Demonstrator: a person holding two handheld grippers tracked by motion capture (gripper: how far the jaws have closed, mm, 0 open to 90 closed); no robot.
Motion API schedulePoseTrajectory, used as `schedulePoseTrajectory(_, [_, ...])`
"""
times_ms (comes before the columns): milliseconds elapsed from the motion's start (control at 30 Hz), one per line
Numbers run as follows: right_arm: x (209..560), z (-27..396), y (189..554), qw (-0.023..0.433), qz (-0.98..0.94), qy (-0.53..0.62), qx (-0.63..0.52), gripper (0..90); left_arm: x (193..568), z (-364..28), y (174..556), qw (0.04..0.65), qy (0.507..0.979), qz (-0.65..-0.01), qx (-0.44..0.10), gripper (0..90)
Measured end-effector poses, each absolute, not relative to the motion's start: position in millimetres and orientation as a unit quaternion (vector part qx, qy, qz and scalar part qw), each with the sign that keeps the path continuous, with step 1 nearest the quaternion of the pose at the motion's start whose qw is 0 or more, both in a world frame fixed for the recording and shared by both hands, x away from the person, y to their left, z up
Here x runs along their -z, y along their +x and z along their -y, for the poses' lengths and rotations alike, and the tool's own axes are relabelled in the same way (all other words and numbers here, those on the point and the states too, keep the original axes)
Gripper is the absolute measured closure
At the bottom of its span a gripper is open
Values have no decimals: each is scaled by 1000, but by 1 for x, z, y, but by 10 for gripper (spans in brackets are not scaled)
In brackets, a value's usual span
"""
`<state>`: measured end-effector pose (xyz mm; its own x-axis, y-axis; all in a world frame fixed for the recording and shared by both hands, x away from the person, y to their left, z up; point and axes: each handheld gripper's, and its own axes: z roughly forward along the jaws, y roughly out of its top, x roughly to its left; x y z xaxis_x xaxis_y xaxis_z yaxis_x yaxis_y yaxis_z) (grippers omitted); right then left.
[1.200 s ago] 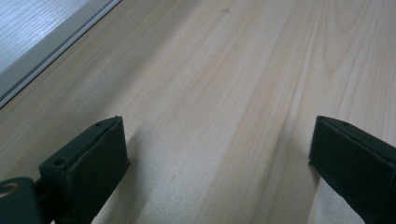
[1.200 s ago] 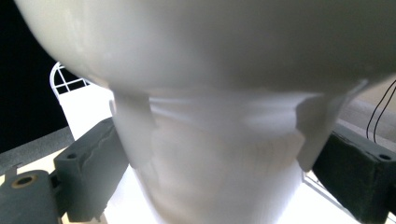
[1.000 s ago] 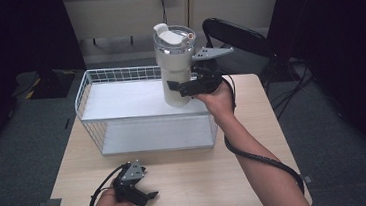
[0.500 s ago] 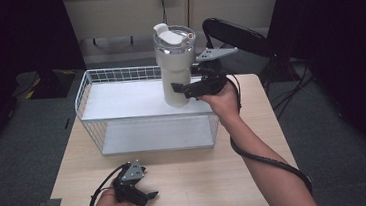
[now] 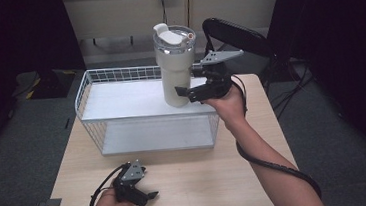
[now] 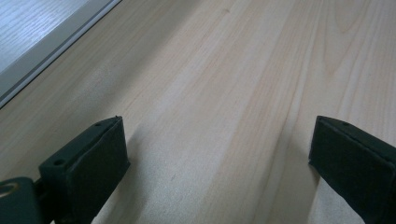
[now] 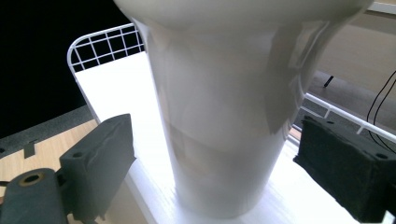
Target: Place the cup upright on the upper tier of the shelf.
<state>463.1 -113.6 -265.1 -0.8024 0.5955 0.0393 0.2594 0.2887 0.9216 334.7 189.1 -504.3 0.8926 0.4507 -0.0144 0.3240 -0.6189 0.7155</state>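
The right gripper [image 7: 215, 172] is standing with its black jaws wide apart on either side of the tall cream-white plastic tumbler [image 5: 175, 66], touching neither wall. The tumbler is standing upright on the white shelf of the white wire basket rack [image 5: 120, 101]. This looks like either a grasp or a release. The left gripper [image 5: 146, 196] is resting open on the pale wooden table [image 5: 203, 181].

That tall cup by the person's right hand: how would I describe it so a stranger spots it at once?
Find the white wire rack on the wooden table. On its top shelf, at the right end, stands a tall cream tumbler, between the open jaws of the right gripper. It narrows toward its base and has a clear lid, and nothing else stands on the rack.
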Motion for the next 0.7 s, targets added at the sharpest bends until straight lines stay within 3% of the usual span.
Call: schedulePoseTrajectory(700, [266,125,424,134,-791,235,-549,108,505,-189,335,381,895,-217,-85,37])
